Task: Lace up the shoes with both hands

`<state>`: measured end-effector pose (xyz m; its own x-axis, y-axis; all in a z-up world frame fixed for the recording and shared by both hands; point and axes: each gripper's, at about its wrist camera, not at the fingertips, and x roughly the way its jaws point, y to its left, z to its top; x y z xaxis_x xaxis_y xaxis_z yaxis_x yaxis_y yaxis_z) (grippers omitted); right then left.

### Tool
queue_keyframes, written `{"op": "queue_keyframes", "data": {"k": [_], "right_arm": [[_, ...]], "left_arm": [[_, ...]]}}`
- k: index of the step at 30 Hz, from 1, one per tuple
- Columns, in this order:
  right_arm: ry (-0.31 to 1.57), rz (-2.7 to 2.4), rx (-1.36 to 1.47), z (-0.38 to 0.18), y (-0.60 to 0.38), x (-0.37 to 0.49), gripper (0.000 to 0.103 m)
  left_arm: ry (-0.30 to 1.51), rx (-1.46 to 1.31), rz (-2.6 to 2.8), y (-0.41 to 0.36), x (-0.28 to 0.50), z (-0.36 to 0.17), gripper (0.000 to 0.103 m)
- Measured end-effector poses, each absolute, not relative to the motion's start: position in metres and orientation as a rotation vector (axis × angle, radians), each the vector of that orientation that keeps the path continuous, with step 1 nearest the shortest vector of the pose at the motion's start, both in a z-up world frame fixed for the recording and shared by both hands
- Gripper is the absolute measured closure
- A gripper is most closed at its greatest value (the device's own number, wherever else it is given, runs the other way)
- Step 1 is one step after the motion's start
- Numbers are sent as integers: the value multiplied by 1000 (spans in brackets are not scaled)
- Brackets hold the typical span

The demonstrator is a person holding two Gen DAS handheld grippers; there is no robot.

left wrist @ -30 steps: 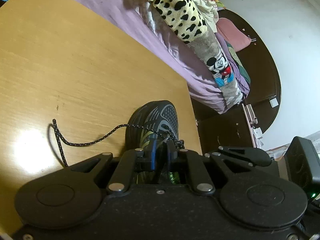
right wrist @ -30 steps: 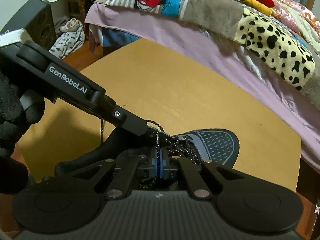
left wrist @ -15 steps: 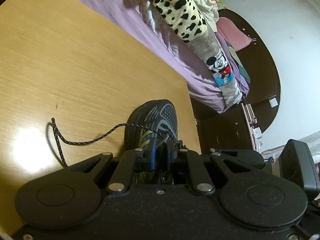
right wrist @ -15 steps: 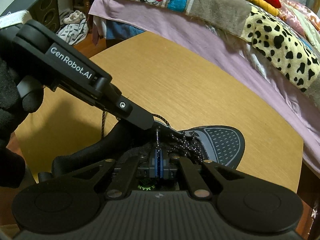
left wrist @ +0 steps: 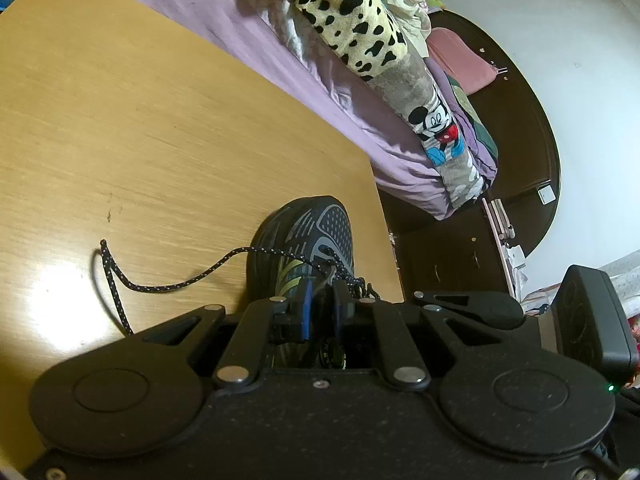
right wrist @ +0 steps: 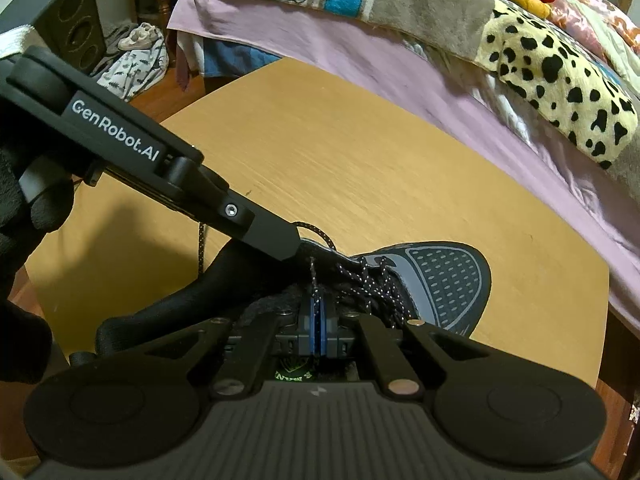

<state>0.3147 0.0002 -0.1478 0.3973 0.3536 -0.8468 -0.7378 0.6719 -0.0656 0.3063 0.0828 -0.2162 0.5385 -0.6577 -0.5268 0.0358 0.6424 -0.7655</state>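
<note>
A black and grey shoe (left wrist: 308, 236) stands on the wooden table (left wrist: 160, 120), toe towards the bed. Its black speckled lace (left wrist: 160, 286) trails loose to the left over the tabletop. My left gripper (left wrist: 322, 302) is shut on the shoe's upper edge by the eyelets; in the right wrist view its tip (right wrist: 290, 246) pinches that edge from the left. My right gripper (right wrist: 319, 310) hovers over the shoe (right wrist: 440, 280), blue pads pressed together on a thin lace end (right wrist: 313, 276) that rises to the held edge. Crossed laces (right wrist: 372, 284) cover the shoe's front.
A bed (right wrist: 400, 60) with purple sheet and piled blankets runs along the table's far side. The shoe sits close to the table's right edge (left wrist: 384, 232). A gloved hand (right wrist: 24, 208) holds the left gripper. A speaker (right wrist: 76, 28) stands on the floor behind.
</note>
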Motion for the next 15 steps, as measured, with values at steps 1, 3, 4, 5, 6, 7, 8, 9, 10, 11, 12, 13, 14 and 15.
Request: {"op": "queue_keyframes", "data": {"k": [1,3,4,5,6,7,8,9,10,11,12,13,14,15], "right_arm": [[920,727,-484,-148,1,314,99],[920,726,-485,-148,1,314,99],[920,726,-485,-148,1,314,99],[919,724,-483,-148,1,314,99],[917,725,-481,-147,1,314,99],[915,727,-480,-147,1,314,99],[912,727,-481,-146,1,314,99],[910,728,-480,-146,1,314,99],[905,732,-479,-146,1,314,99],[899,733,-481,-146,1,314,99],[894,733,-483,-146,1,314,99],[889,734,-484,-146,1,313,99],[878,736,-482,-145,1,313,99],[867,738,-480,-144,2,313,99]], "left_arm": [[919,-776,-467,82,306,-216,94],[919,-771,-471,82,306,-215,94],[919,-766,-474,82,306,-215,94],[918,-758,-479,81,306,-214,94],[916,-746,-483,80,306,-213,94],[915,-734,-487,79,306,-212,94],[913,-722,-492,78,306,-211,94],[912,-712,-496,77,306,-211,94],[911,-703,-501,76,306,-210,94],[912,-696,-507,76,307,-210,94],[912,-693,-513,75,307,-209,94],[912,-691,-517,75,307,-209,94],[913,-689,-521,74,308,-209,94],[914,-692,-525,74,308,-209,94]]}}
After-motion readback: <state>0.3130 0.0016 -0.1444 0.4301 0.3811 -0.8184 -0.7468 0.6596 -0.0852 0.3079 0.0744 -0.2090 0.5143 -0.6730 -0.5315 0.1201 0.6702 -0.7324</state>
